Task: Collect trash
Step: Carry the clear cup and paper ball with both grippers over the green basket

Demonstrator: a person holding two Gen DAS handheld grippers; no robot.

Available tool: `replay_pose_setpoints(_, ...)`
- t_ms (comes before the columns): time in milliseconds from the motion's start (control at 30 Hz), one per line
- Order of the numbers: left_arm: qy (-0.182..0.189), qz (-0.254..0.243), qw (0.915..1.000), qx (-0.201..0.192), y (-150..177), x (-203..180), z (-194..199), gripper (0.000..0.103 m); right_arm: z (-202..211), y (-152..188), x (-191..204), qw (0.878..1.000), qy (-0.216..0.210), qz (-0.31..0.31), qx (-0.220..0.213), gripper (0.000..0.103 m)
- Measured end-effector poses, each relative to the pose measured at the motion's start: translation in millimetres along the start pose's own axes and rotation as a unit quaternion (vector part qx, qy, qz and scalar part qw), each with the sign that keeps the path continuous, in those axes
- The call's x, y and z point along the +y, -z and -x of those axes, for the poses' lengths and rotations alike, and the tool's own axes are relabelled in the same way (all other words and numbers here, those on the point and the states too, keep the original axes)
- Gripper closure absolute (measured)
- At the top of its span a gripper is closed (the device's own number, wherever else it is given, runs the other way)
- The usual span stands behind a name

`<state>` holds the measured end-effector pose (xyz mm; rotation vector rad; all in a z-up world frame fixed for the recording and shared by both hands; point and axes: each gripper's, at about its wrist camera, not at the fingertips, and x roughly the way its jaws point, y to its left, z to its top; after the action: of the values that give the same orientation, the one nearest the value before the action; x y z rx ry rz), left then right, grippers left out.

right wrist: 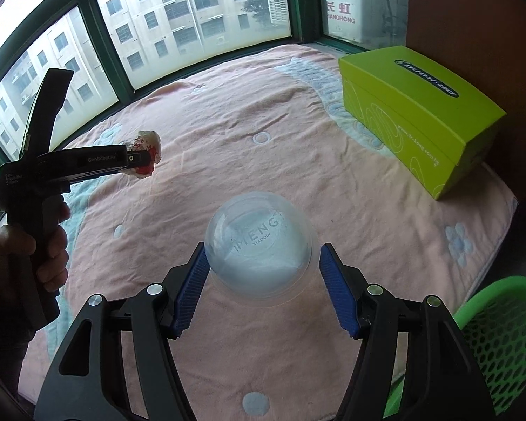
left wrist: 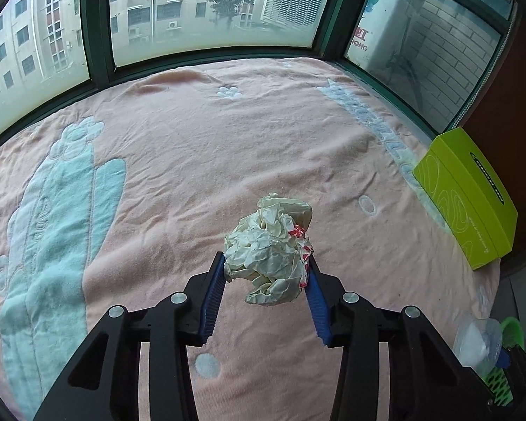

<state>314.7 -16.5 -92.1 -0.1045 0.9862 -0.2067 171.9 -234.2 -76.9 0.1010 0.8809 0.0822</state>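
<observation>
A crumpled cream paper wad (left wrist: 270, 252) with red print sits between the blue pads of my left gripper (left wrist: 265, 258), which is shut on it and holds it above the pink blanket (left wrist: 200, 161). In the right wrist view that same gripper (right wrist: 140, 158) shows from the side at the left, with the wad (right wrist: 150, 140) at its tip and a hand (right wrist: 49, 245) on its handle. My right gripper (right wrist: 263, 247) is shut on a clear plastic cup (right wrist: 261, 245), pads against its sides. The cup (left wrist: 477, 342) also shows at the lower right of the left wrist view.
A lime-green cardboard box (right wrist: 420, 112) lies on the blanket's right side by a brown wall, also in the left wrist view as the box (left wrist: 466, 196). A green mesh basket (right wrist: 505, 343) stands off the blanket's near right corner. Green-framed windows (left wrist: 98, 35) bound the far side.
</observation>
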Motion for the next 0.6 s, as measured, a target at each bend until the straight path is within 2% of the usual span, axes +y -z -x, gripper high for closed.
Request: replay_pose_setpoints(600, 0.029, -0.029, 0.9964, -0.074, 52, -45, 119, 0.061, 92, 48, -13, 0.998, 0.015, 0.001, -0.063, 0.039)
